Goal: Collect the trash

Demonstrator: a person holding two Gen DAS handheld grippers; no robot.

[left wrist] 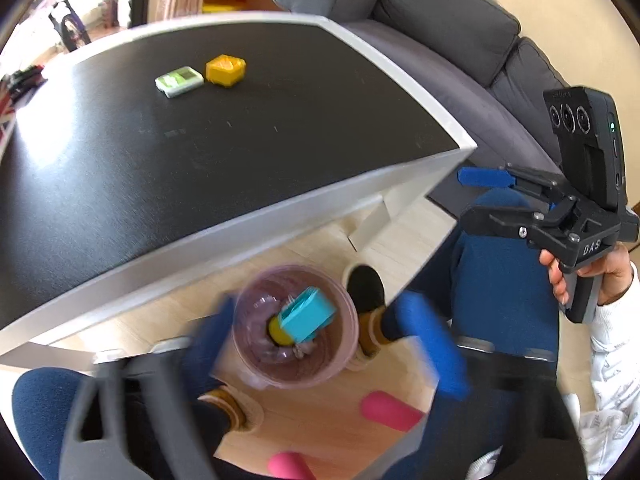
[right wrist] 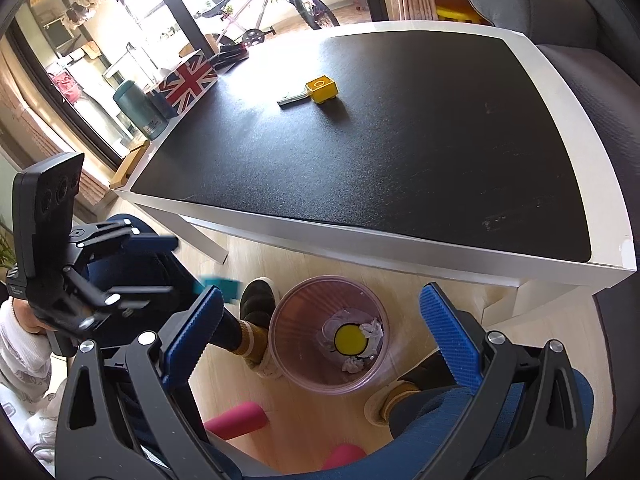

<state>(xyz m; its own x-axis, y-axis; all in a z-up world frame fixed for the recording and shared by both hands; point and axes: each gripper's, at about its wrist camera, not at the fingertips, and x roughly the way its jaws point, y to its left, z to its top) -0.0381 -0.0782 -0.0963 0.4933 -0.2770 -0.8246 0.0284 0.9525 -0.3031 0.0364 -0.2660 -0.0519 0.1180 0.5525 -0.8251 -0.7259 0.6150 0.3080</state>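
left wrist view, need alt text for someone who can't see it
A turquoise block sits between the open left tool's blurred blue fingers, over a pink bin on the floor by the person's feet. Behind, a black table holds a yellow block and green packet; the right tool hovers at right.

Bin (right wrist: 329, 334) on floor before table (right wrist: 400, 240).

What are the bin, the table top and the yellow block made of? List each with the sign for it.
Bin: looks like thin translucent pink plastic; the floor shows faintly through its wall.
Table top: dark matte surface with a fine grain, likely laminate or veneer, framed by a smooth white border; scuffs show near one edge.
Yellow block: probably hard moulded plastic, with crisp edges and a slight sheen.
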